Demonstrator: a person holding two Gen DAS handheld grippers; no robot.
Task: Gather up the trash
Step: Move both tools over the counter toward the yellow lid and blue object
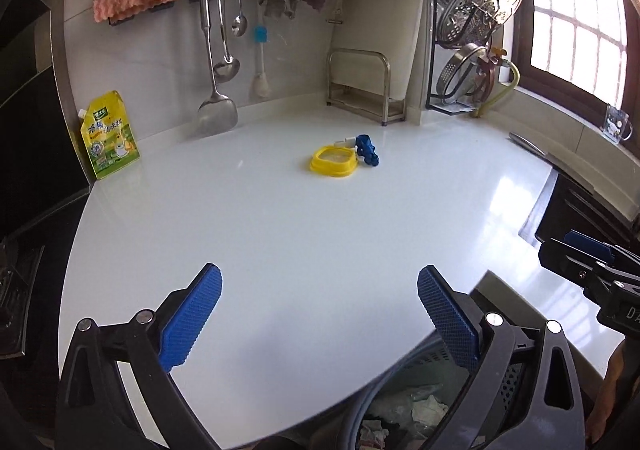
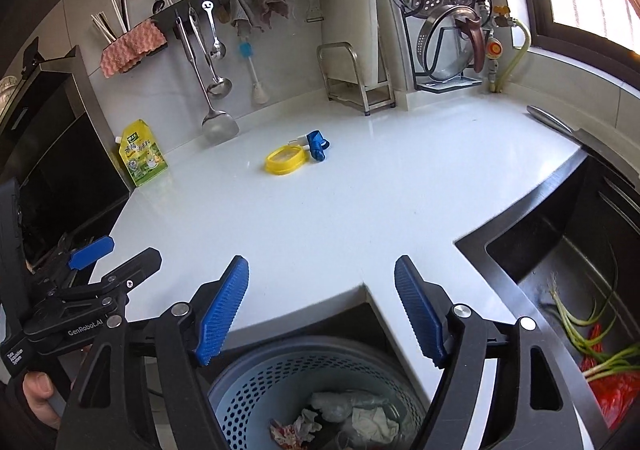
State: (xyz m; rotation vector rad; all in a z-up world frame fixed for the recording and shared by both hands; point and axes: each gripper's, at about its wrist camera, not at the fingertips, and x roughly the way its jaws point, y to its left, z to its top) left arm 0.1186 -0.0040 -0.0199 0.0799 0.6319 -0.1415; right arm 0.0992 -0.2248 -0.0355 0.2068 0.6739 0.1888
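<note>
Both grippers spread wide, nothing btwn the pads. L gripper (image 1: 320, 314) hangs over the near edge of the counter (image 1: 304, 226), empty. R gripper (image 2: 322, 310) sits over the counter's front notch, directly above the bin (image 2: 256, 382), also empty. Bin = perforated blue basket w/ grey rim, below the counter edge; crumpled trash (image 2: 352, 416) (paper, plastic, a red-printed wrapper) lies inside it. On the counter, well back from the bin: yellow lid (image 2: 285, 160) lying flat, blue clip (image 2: 317, 143) touching its R side w/ a small white piece at the join. Yellow pouch (image 2: 141, 153) stands upright at the counter's far-left edge, against the wall. Sink (image 2: 560, 250) to the R of the bin, holds green scallions (image 2: 576, 324) and a red bag (image 2: 612, 382). L gripper also shows in the R wrist view at left (image 2: 100, 262), a hand (image 2: 38, 390) on its handle. Utensils and cloths hang on the wall rail behind the counter.
</note>
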